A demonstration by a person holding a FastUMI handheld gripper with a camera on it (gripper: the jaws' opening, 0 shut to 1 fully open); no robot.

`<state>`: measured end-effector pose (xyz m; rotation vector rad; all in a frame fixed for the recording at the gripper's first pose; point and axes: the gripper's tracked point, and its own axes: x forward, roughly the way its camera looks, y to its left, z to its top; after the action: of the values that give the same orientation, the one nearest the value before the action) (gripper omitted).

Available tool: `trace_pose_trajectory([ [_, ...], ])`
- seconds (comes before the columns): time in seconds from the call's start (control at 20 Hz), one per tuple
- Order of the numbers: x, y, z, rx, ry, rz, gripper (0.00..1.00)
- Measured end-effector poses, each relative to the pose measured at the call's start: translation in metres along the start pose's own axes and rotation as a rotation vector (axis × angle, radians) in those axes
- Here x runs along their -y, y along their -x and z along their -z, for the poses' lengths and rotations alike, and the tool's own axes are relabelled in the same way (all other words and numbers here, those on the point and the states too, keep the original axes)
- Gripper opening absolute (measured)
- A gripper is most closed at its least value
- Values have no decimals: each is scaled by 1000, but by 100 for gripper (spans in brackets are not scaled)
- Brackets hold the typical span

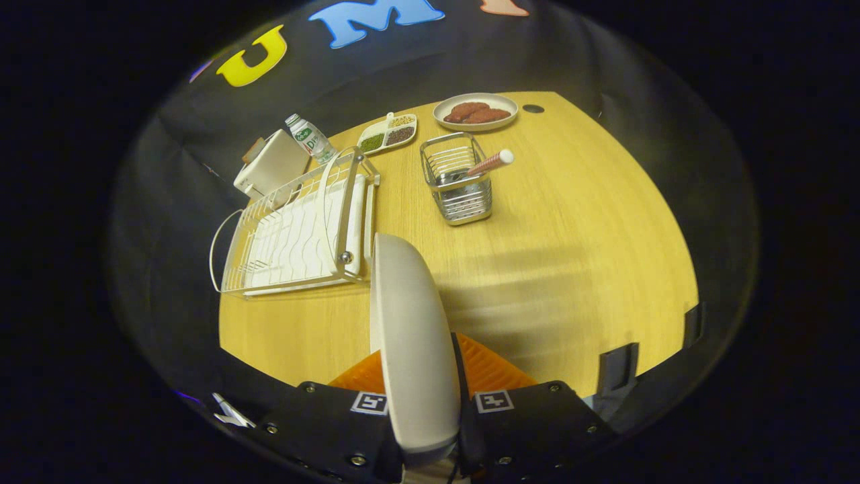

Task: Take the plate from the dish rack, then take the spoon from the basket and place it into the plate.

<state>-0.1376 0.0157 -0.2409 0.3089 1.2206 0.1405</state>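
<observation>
Gripper (422,376) clamped on plate (410,336), plate held edge-on and upright above the table (571,269).

Both fingers press the plate's lower rim; its long edge runs straight ahead from the fingers. Dish rack (295,232) sits just ahead-left, looks empty. Basket (457,178) lies further ahead, slightly right of the plate's line, spoon (490,163) standing in it with handle tilted right. Bare wood right of the plate, short of the basket, looks like the likely set-down spot; spoon comes after.
</observation>
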Motion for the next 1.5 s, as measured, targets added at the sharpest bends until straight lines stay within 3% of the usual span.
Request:
trace_pose_trajectory([
  [0.65,-3,-66,19,0,29,-276,31],
  [0.75,7,-70,17,9,36,-274,32],
  [0.9,18,-77,16,34,63,-267,43],
  [1.15,50,-80,8,87,192,-116,63],
  [1.25,62,-68,-9,170,244,-61,64],
  [1.35,68,-46,-32,290,295,-14,73],
  [1.5,66,2,-71,484,344,30,73],
])
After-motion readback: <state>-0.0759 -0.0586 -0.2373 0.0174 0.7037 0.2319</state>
